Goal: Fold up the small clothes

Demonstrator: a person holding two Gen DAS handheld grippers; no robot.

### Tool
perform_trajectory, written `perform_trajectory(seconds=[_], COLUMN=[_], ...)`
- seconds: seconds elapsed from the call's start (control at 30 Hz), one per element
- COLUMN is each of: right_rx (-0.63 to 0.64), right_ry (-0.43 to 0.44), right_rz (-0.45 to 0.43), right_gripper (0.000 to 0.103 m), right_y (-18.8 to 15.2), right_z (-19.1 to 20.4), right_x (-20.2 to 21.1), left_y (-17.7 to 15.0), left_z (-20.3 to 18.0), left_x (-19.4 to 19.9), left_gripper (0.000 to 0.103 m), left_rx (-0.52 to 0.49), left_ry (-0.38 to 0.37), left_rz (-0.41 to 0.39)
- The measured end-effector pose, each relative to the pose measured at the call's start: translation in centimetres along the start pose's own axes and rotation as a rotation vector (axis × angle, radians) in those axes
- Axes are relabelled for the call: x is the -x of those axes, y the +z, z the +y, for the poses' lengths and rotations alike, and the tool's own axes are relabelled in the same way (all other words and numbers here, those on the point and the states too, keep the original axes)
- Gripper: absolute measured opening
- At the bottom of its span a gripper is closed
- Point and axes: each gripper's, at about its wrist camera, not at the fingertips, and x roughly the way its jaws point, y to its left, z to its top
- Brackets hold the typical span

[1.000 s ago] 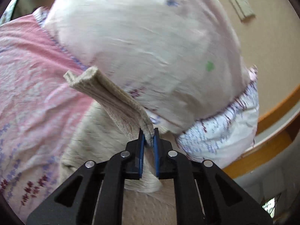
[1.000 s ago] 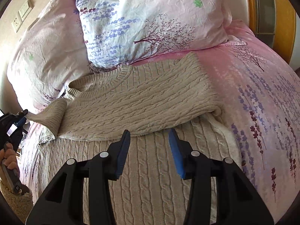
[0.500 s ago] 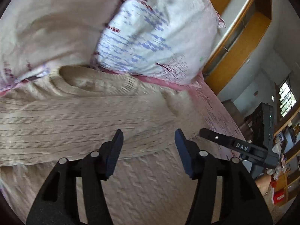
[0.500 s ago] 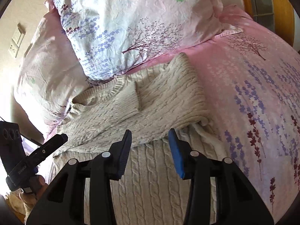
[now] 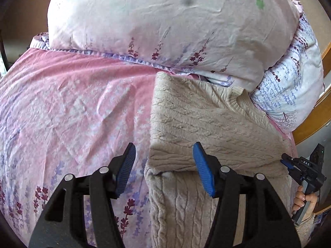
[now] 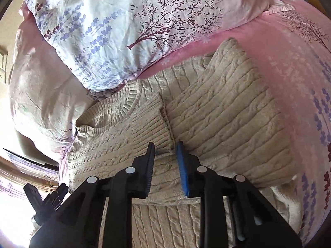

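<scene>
A beige cable-knit sweater (image 5: 206, 124) lies on the pink floral bed, both sleeves folded across its chest. In the right wrist view the sweater (image 6: 227, 113) shows the ribbed cuff (image 6: 151, 128) of the left sleeve lying by the other folded sleeve. My left gripper (image 5: 164, 169) is open and empty, hovering over the sweater's left folded edge. My right gripper (image 6: 165, 161) is part open just over the cuff's lower edge, holding nothing. The right gripper also shows in the left wrist view (image 5: 302, 169) at the right edge.
Two floral pillows (image 5: 165, 24) (image 6: 124, 26) lie against the sweater's collar end. Pink floral bedsheet (image 5: 72, 107) spreads left of the sweater. A wooden bed frame (image 5: 314, 122) runs at the right. The left gripper's body (image 6: 45, 200) is at lower left.
My left gripper let go of the sleeve cuff, laid it across the chest, then opened and swung to the sweater's left edge. My right gripper moved in over the cuff and narrowed.
</scene>
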Motion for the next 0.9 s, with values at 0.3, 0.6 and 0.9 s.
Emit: perform_trajectory(seconds=[0.3, 0.6, 0.9], right_rx=[0.058, 0.184, 0.11], right_ry=[0.001, -0.015, -0.084], right_rz=[-0.038, -0.205, -0.116], right_gripper=[0.009, 0.008, 0.008], right_y=[-0.3, -3.5, -4.1], right_z=[1.1, 3.5, 1.0], right_x=[0.0, 5.4, 2.8], left_y=[-0.2, -0.3, -0.8], left_z=[-0.3, 0.7, 1.3], left_x=[-1.5, -1.3, -0.7], left_gripper=[0.028, 0.015, 0.013], left_rx=[0.034, 0.059, 0.07], left_ry=[-0.029, -0.07, -0.103], left_rz=[0.021, 0.008, -0.007])
